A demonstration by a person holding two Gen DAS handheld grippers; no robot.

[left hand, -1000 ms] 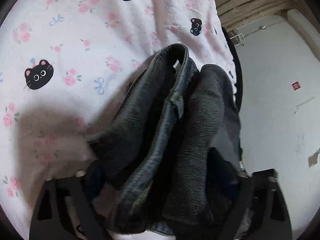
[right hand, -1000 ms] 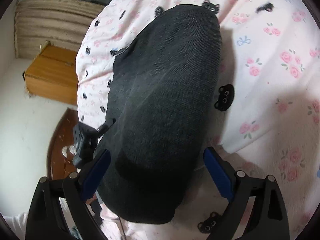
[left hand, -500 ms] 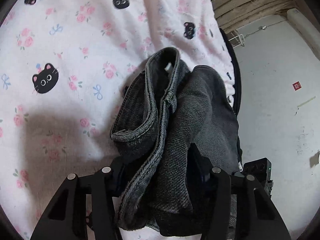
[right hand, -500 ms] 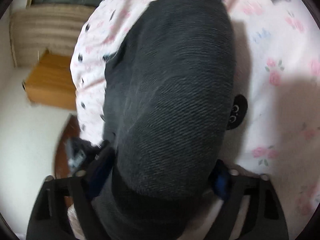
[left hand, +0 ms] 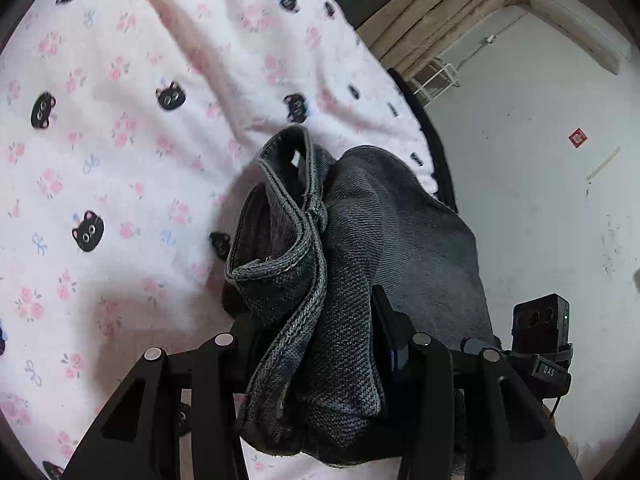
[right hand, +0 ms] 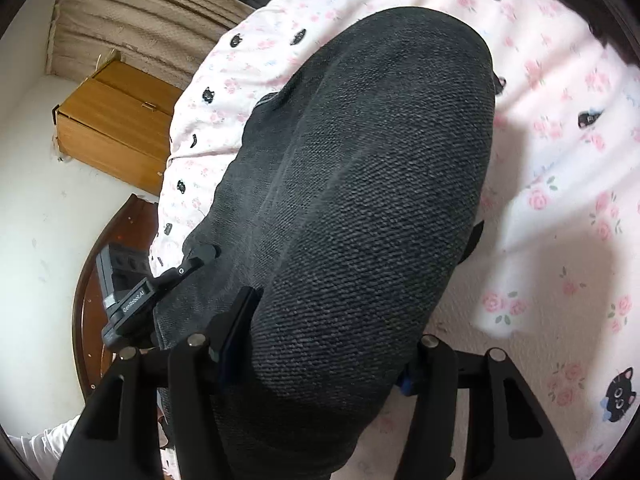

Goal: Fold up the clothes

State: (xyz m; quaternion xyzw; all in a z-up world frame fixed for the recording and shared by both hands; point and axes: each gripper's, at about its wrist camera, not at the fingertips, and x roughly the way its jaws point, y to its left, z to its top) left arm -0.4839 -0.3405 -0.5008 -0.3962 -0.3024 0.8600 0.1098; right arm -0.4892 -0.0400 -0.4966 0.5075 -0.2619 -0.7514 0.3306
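Note:
Dark grey jeans [left hand: 384,232] lie bunched on a bed with a pink sheet [left hand: 120,140] printed with flowers and black cats. My left gripper [left hand: 316,320] has the folded waistband end between its fingers; its jaws are closing and the pads press into the denim. In the right wrist view the jeans [right hand: 360,180] bulge up as a broad rounded fold over the sheet [right hand: 560,160]. My right gripper [right hand: 328,344] clamps that fold, and its jaws are closing too. The cloth hides both sets of fingertips.
The bed's edge runs beside a white wall [left hand: 540,208]. A wooden cabinet [right hand: 116,120] and a beige curtain [right hand: 132,28] stand beyond the bed. A dark wooden bed frame [right hand: 90,280] curves below. Each view shows the other gripper's black camera box [left hand: 542,320].
Both grippers' jaws have closed in on the jeans from wide apart. Both have risen, lifting the denim, and the sheet looks farther away.

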